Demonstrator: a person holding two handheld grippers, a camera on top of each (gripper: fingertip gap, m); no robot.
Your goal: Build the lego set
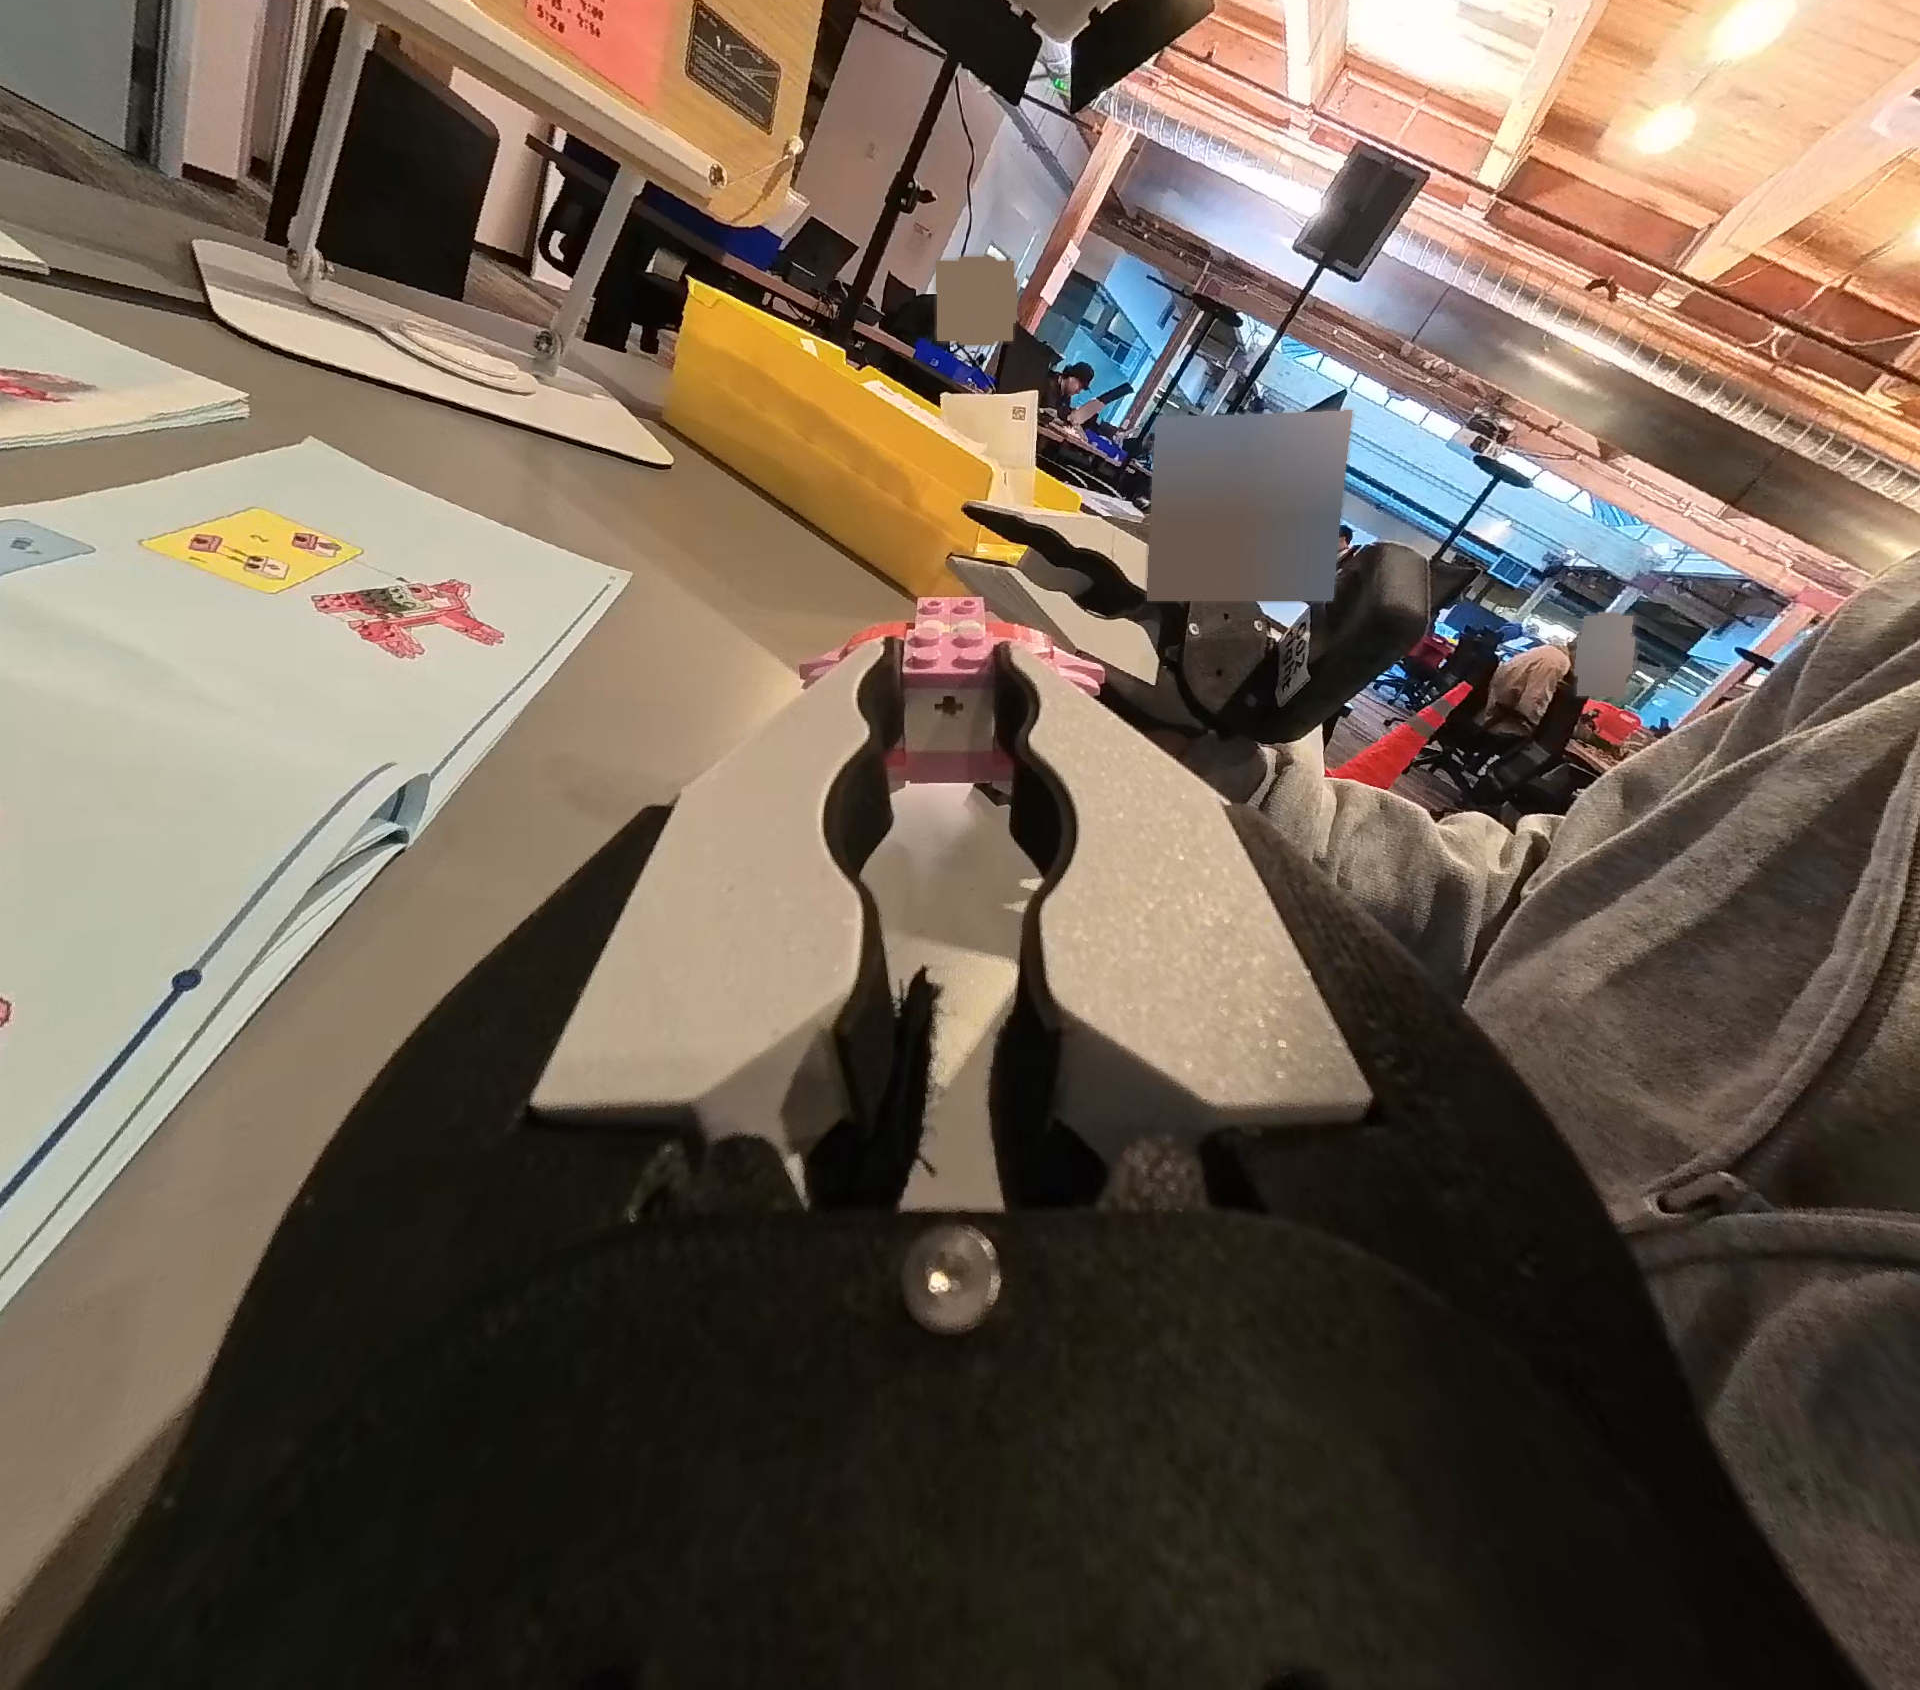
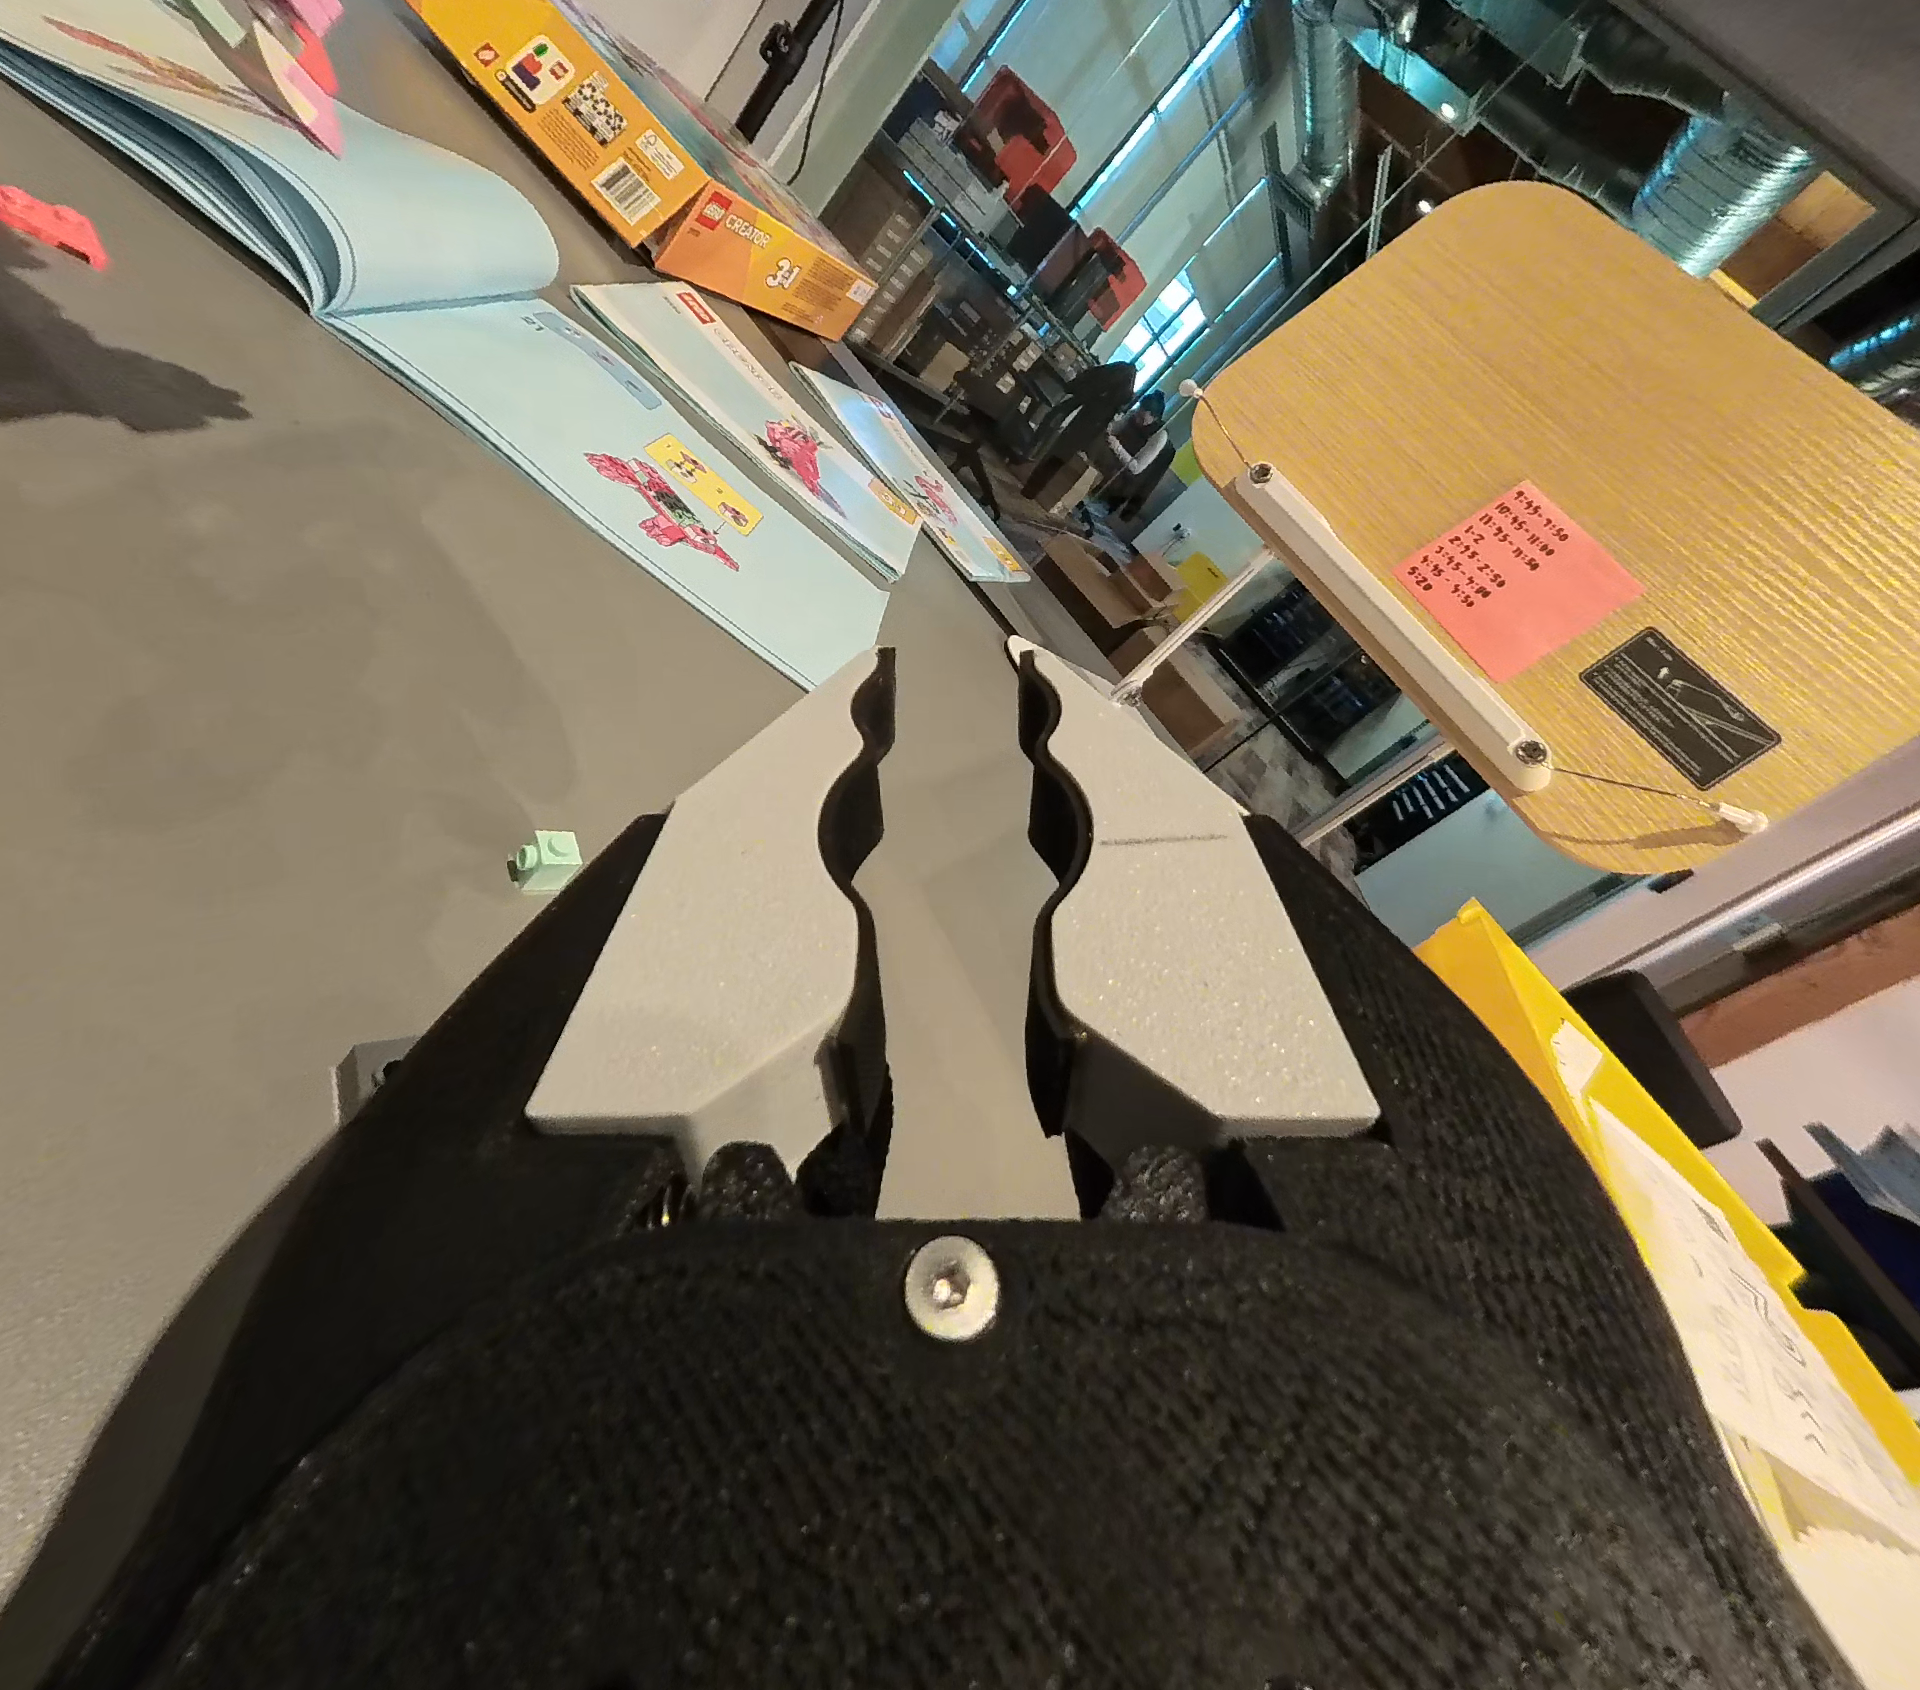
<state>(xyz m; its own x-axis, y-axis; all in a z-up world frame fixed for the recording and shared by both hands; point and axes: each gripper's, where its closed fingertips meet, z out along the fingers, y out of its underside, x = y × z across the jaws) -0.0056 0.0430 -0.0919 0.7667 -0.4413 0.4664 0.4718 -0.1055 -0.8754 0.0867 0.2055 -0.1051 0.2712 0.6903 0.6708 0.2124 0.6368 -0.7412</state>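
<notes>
Mid-assembly. Left gripper (image 1: 945, 684) clamped on pink model (image 1: 948, 695), held just above table (image 1: 665, 580), right of open manual (image 1: 312, 601). Right gripper (image 2: 951, 674) part-open, empty. Judged next: fetch a brick, press onto model studs. Right view alone showed loose green brick (image 2: 545, 856), red piece (image 2: 52, 227), box (image 2: 623, 123).

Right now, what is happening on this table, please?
A person with a gripper in each hand is building a lego set. The left gripper is shut on a pink lego assembly held over the grey table. The right gripper is open and holds nothing. An open instruction booklet lies flat, with the orange lego box beyond it. A small pale green brick sits loose on the table beside the right gripper.
</notes>
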